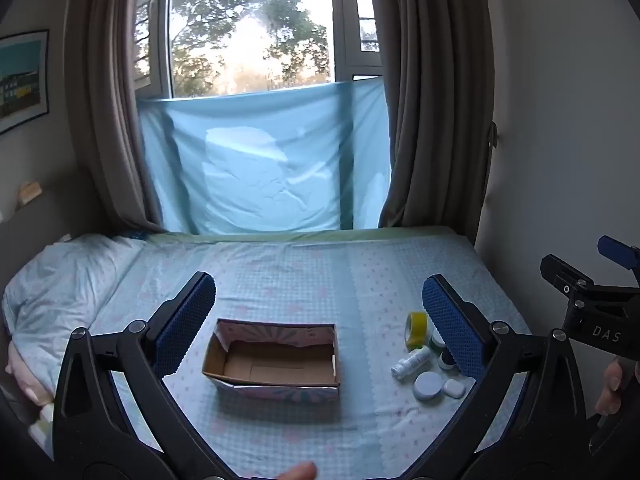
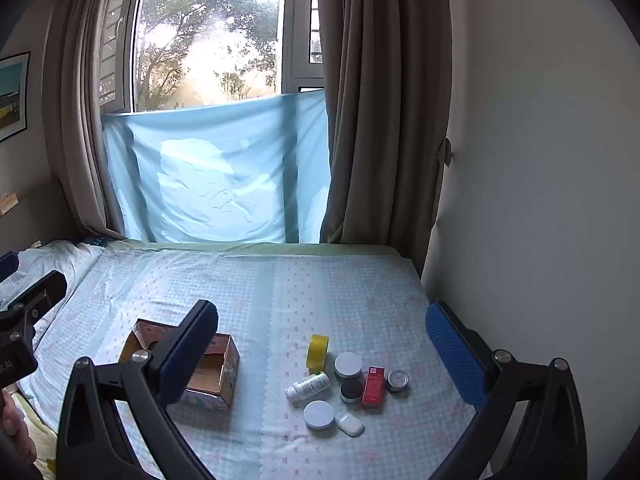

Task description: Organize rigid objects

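Evidently you are at the very start: the cardboard box (image 1: 272,360) sits empty on the bed (image 2: 280,288), and every small item lies in a cluster to its right, well apart from it. Both tools hover above the sheet with nothing held; your left gripper (image 1: 320,320) is spread wide over the box, and your right gripper (image 2: 320,356) is spread just as wide over the cluster. That cluster holds the yellow tape roll (image 2: 318,348), a white bottle (image 2: 308,387) lying on its side, a round white jar (image 2: 319,415), a white earbud case (image 2: 351,424), a red carton (image 2: 373,386) and a small tin (image 2: 397,380), several touching. By my judgement, your next move is to lower the right tool onto an outlying piece (the tape stands on edge and may roll). From the left view the right-hand finger hides the red carton and tin, and the labels are too small to read.
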A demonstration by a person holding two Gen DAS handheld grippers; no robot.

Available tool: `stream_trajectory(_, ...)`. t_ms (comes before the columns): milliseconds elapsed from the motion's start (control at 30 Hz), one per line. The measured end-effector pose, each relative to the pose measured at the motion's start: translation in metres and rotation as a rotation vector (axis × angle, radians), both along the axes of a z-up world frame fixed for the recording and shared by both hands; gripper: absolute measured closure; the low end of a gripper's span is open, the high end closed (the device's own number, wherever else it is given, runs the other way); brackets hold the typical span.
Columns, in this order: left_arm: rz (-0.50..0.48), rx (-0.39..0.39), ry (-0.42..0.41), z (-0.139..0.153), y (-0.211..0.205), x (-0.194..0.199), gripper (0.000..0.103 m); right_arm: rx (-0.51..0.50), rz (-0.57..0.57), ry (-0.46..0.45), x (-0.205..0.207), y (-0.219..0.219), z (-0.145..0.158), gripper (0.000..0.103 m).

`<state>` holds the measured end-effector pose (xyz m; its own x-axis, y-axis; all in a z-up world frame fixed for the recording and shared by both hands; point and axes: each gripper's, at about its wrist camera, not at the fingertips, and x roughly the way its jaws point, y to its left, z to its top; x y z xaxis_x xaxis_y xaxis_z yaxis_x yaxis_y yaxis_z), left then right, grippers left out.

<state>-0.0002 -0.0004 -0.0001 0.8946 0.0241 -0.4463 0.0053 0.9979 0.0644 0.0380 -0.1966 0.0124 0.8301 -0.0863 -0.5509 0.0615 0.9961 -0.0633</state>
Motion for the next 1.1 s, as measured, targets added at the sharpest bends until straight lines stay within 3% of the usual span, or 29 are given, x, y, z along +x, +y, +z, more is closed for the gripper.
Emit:
stream_trajectory(133, 0.02, 0.006, 0.034, -0.003, -0.005, 0.007, 0.001, -0.002, -0.002, -0.001, 0.003, -0.001, 0.0, 0.0)
stream_trajectory(200, 0.023, -0.053, 0.027, -0.005, 0.009, 0.007, 0.0, -0.005, -0.003, -0.001, 0.004, -0.001, 0.0, 0.0)
stream_trajectory(300, 0.029, -0.067, 0.048, -0.005, 0.018, 0.015, 0.0, -0.023, 0.004, 0.011, 0.002, 0.004, -0.001, 0.0)
stream_trajectory(600, 0.032, -0.03, 0.055, -0.015, 0.005, 0.022, 0.0, -0.001, 0.008, 0.02, 0.013, 0.006, -0.006, 0.0)
stream_trajectory(1100, 0.037, -0.069, 0.073, -0.024, 0.007, 0.026, 0.0, 0.005, 0.014, 0.031, 0.017, 0.007, -0.007, 0.0)
